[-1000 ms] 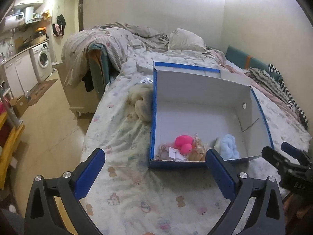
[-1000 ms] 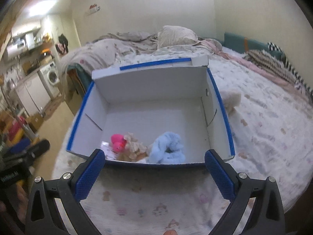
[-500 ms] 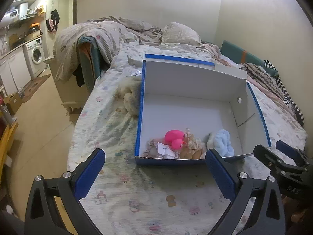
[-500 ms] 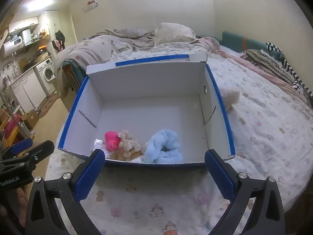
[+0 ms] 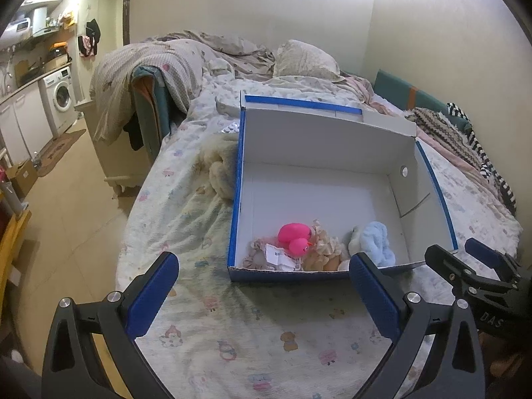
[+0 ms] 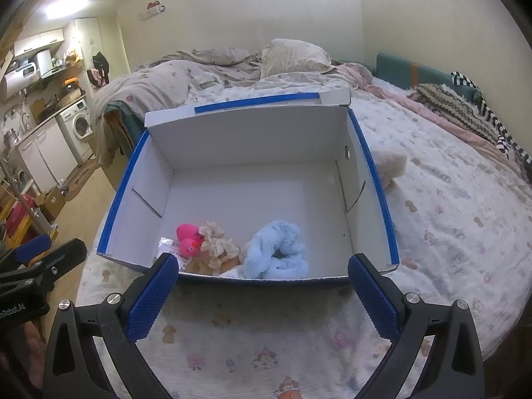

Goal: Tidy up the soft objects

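Cardboard box (image 5: 319, 153) with blue-taped rims sits open on the bed (image 5: 186, 219), straight ahead of both tools. Seen from the left wrist, the left hand-held gripper (image 5: 262, 286) hangs just short of the box's near wall with its blue-padded fingers spread wide and nothing between them. The right hand-held gripper (image 6: 262, 286) is likewise spread wide and empty, hovering just before the same near wall; its tips also show at the far right edge of the left view.

Inside the box, all bunched against the near wall, lie the soft things: a pink rubber duck (image 6: 188, 239) ahead and toward the left finger of the right hand-held gripper, a beige frilly plush (image 6: 217, 246) touching it on the right, and a light blue fluffy toy (image 6: 276, 252) just beside that, roughly midway between the right tool's fingers. A small packet with a white label (image 5: 277, 254) lies beside the duck.

Outside the box, a cream plush (image 5: 221, 166) rests on the bed against the box's left wall, beyond the left tool. Another pale fluffy toy (image 6: 392, 166) lies against the box's right wall, well ahead of the right tool.
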